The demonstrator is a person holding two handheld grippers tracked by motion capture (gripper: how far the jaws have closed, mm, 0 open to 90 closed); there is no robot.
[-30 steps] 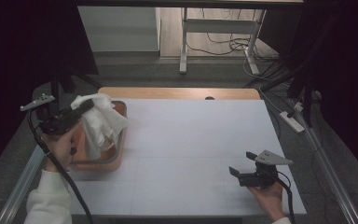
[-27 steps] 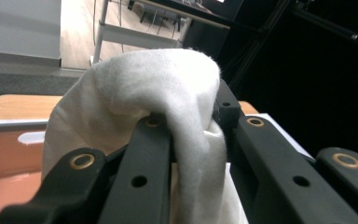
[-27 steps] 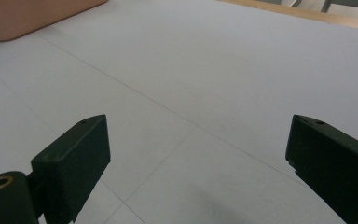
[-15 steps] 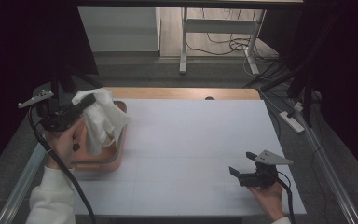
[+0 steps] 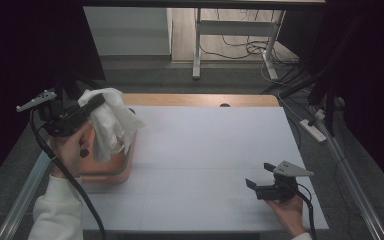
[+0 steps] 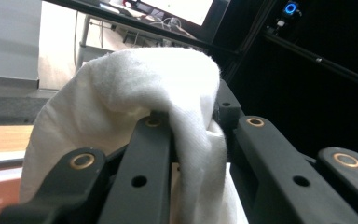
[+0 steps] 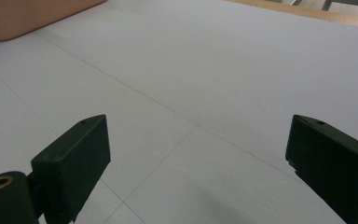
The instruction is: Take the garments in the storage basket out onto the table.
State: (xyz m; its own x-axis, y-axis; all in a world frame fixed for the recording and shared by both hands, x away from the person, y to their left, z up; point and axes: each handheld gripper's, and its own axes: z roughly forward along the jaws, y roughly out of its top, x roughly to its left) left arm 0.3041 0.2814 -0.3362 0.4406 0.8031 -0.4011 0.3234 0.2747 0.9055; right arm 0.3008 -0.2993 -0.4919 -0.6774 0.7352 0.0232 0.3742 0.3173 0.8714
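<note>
**Now lifted: the cloth is coming up out of the tub**

Pinched between the two black jaws of the left gripper (image 6: 193, 140), the white cloth (image 6: 135, 107) bunches over their tips and falls away on both sides in the left gripper view, with one fold squeezed down into the narrow gap between them. The jaws are clenched on it, not merely touching.

Compared with a second ago, the left gripper (image 5: 82, 107) has risen and drawn back toward the table's left edge, and more of the cloth (image 5: 111, 122) now hangs free beneath it. Its lower end still drapes into the orange tub (image 5: 117, 170), so the lift looks only partly done; I judge a further rise is needed before the cloth clears the rim.

Farther out, the right gripper (image 5: 254, 181) has not shifted: it rests low over the white table (image 5: 205, 150) near the front right, well apart from tub and cloth. Its jaws stand wide apart with nothing between them, only bare tabletop showing in the right gripper view.
</note>
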